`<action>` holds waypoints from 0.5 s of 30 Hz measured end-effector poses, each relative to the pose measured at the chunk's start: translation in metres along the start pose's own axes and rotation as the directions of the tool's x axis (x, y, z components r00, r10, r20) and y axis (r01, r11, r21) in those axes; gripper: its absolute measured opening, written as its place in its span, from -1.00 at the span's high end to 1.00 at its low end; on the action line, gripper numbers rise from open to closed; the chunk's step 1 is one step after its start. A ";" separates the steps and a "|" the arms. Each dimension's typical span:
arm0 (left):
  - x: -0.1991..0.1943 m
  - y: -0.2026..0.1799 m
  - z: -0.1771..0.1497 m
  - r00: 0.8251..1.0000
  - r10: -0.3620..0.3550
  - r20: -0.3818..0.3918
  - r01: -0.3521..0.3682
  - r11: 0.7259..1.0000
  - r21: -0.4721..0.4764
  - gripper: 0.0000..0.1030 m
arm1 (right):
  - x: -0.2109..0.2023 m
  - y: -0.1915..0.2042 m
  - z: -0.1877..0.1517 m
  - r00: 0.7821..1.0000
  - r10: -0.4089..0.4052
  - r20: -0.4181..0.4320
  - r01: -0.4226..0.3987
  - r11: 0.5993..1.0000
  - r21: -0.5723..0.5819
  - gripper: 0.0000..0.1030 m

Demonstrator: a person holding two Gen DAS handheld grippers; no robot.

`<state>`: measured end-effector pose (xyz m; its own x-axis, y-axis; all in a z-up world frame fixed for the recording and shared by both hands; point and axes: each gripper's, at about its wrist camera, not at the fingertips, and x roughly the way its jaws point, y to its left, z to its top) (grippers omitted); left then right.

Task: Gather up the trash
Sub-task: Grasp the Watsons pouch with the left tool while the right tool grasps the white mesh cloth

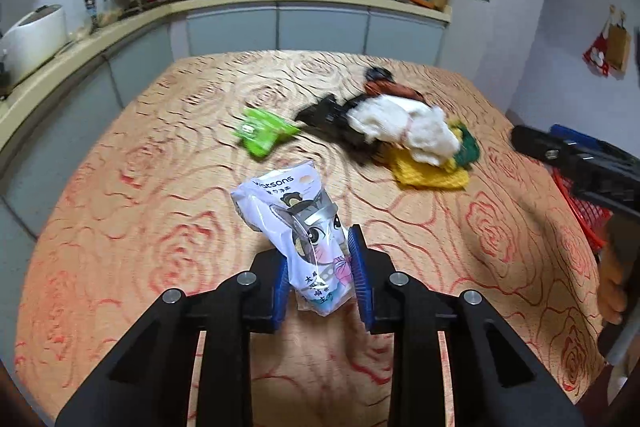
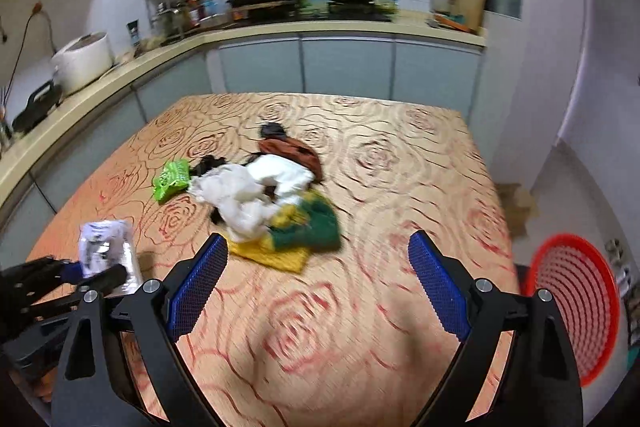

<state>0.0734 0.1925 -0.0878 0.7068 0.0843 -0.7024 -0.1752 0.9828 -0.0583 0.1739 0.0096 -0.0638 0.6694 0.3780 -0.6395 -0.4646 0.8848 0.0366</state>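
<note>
A kitchen, seen from two cameras mounted on hand-held tongs above a surface point(image 1: 120, 211) covered in a tan cloth with a red rose pattern.

The left tongs point(image 1: 322, 277) are pinching a white plastic packet point(image 1: 296, 227) printed with a cartoon cat. The blue pads press on its lower end from both sides, and the packet stands tilted up and away from them, off the cloth. In the right camera's view the same packet point(image 2: 106, 253) appears at the far left, held in the left tongs point(image 2: 86, 273).

The right tongs point(image 2: 318, 283) are spread wide with nothing between their blue pads, above bare cloth near the front edge of the surface.

Further back, near the middle of the surface, lies a heap of trash: crumpled white tissue point(image 2: 248, 193) on top of a yellow and green cloth point(image 2: 298, 231), with a brown wrapper point(image 2: 290, 153) touching its far side. A bright green wrapper point(image 2: 172, 179) lies just beside the heap, on its left.

A red mesh basket point(image 2: 576, 307) sits below the right edge of the surface.

A counter with pans and a white rice cooker point(image 2: 82, 61) runs along the walls behind.
</note>
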 end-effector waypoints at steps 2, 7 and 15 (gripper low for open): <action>-0.005 0.007 0.001 1.000 0.021 0.012 -0.021 1.000 -0.006 0.50 | 0.011 0.009 0.003 1.000 0.013 -0.007 -0.013 1.000 -0.016 -0.73; -0.013 0.022 0.003 0.998 0.048 0.027 -0.047 0.998 -0.031 0.50 | 0.039 0.025 0.011 0.998 0.052 -0.045 -0.053 0.998 -0.035 -0.58; -0.018 0.038 0.002 0.997 0.074 0.034 -0.072 0.995 -0.064 0.50 | 0.070 0.040 0.014 0.994 0.038 -0.099 -0.046 0.995 -0.084 0.02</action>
<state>0.0551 0.2289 -0.0758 0.7148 0.1628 -0.6801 -0.2691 0.9617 -0.0527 0.2101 0.0750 -0.0964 0.5909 0.3824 -0.7103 -0.5421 0.8403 0.0015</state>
